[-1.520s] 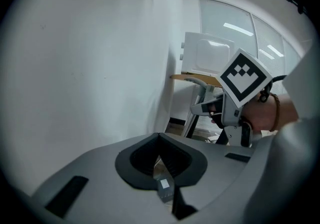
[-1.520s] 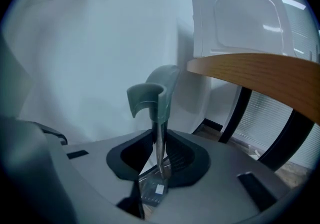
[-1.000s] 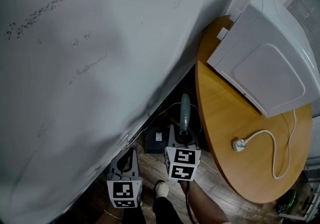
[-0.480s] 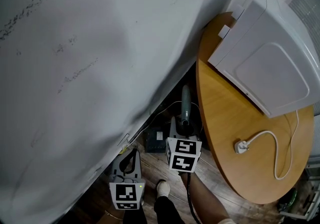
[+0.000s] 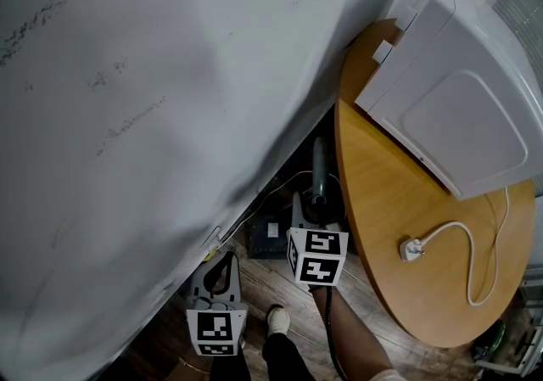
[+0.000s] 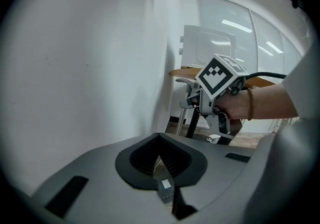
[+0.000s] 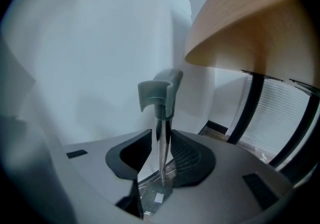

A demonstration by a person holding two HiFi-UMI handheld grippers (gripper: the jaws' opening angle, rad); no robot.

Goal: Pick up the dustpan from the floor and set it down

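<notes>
The dustpan's long grey handle (image 5: 318, 171) stands upright between the white wall and the round table. Its grip (image 7: 159, 94) tops a thin metal pole (image 7: 161, 143). My right gripper (image 5: 316, 203) holds that pole between its pads, and its jaws are opening with the pole still between them. The pan end is hidden below. My left gripper (image 5: 224, 255) hangs lower left near the wall, shut on nothing. From the left gripper view its closed tips (image 6: 159, 140) point toward the right gripper (image 6: 194, 99) and the hand that holds it.
A round wooden table (image 5: 382, 226) fills the right, bearing a white box (image 5: 458, 108) and a white plug with its cord (image 5: 411, 248). A large white wall (image 5: 144, 116) slants on the left. A dark flat box (image 5: 270, 239) and cables lie on the wood floor; a shoe (image 5: 276, 320) shows below.
My right gripper has shifted slightly farther from me along the table's edge, carrying the handle with it. The left gripper has stayed put.
</notes>
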